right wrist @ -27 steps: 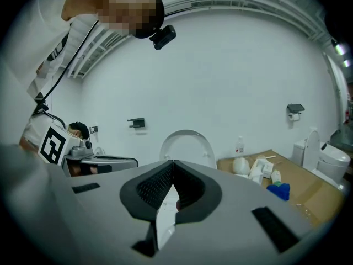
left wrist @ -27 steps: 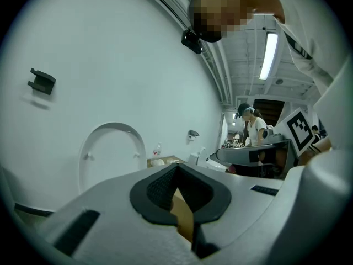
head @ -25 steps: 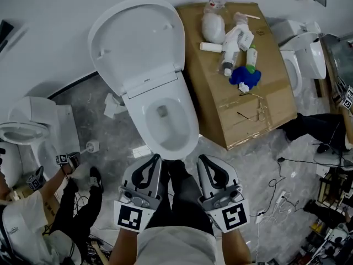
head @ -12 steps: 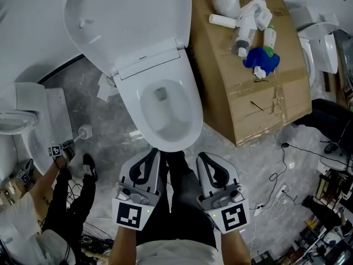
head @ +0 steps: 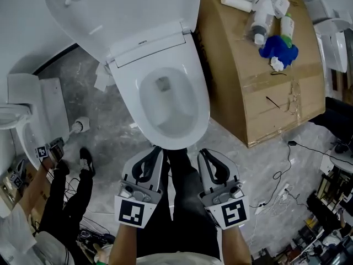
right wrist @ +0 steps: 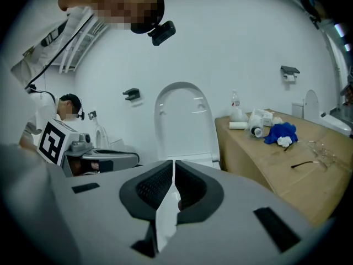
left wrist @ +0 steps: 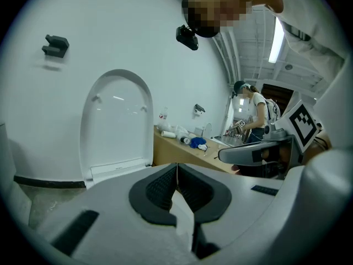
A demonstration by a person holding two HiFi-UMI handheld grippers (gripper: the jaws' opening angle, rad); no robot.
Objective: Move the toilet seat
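Observation:
A white toilet (head: pixel 168 104) stands ahead of me, its lid (head: pixel 121 10) raised against the wall, with two small bumpers on its inner face. I cannot tell whether the broad white ring round the bowl opening is the seat or the bare rim. My left gripper (head: pixel 156 149) and right gripper (head: pixel 203 152) sit side by side just short of the bowl's front edge, both shut and empty, touching nothing. The upright lid (left wrist: pixel 117 126) rises beyond the left gripper (left wrist: pixel 176 167). In the right gripper view the same lid (right wrist: pixel 182 123) stands beyond the right gripper (right wrist: pixel 172 164).
A big cardboard box (head: pixel 259 87) stands right of the toilet, bearing bottles and a blue cloth (head: pixel 278 48). Other toilets stand at far left (head: pixel 27 120) and far right (head: pixel 333 37). A person (head: pixel 66 197) crouches at lower left. Cables (head: pixel 309 159) trail over the floor at right.
The head view has drawn nearer the toilet, which looks larger, its lid now cut by the top edge. Both grippers stay shut, side by side before the bowl.

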